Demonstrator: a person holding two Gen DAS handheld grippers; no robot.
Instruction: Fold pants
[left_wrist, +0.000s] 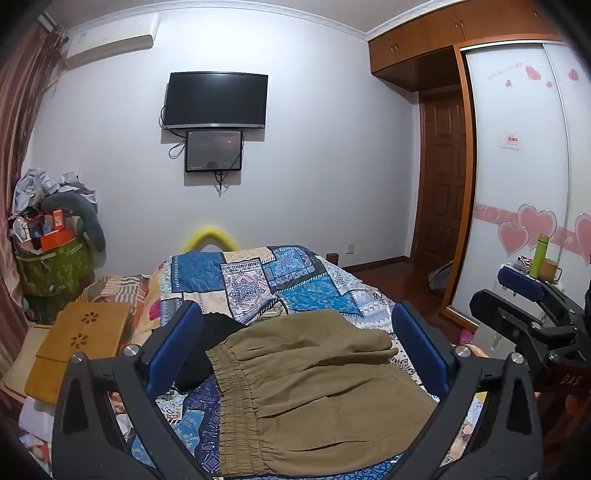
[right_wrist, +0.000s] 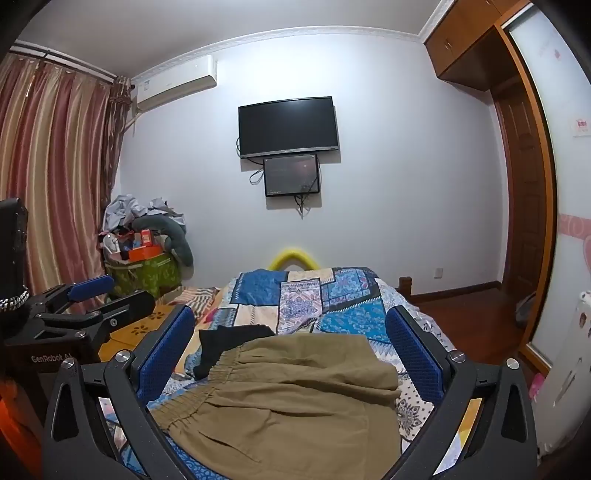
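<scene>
Khaki cotton pants with an elastic waistband (left_wrist: 317, 387) lie rumpled on a bed under a blue patchwork quilt (left_wrist: 258, 280), partly covering a black garment (left_wrist: 207, 350). The left hand-held gripper (left_wrist: 295, 347) and right hand-held gripper (right_wrist: 291, 350) hover above them, blue-padded jaws spread wide, gripping nothing.

bed (left_wrist: 258, 273) covered by a blue patchwork quilt (left_wrist: 310, 291), khaki pants (left_wrist: 314, 391) laid out rumpled on it, elastic waistband turned left, black garment (left_wrist: 210, 343) tucked just beside, partly overlapped
</scene>
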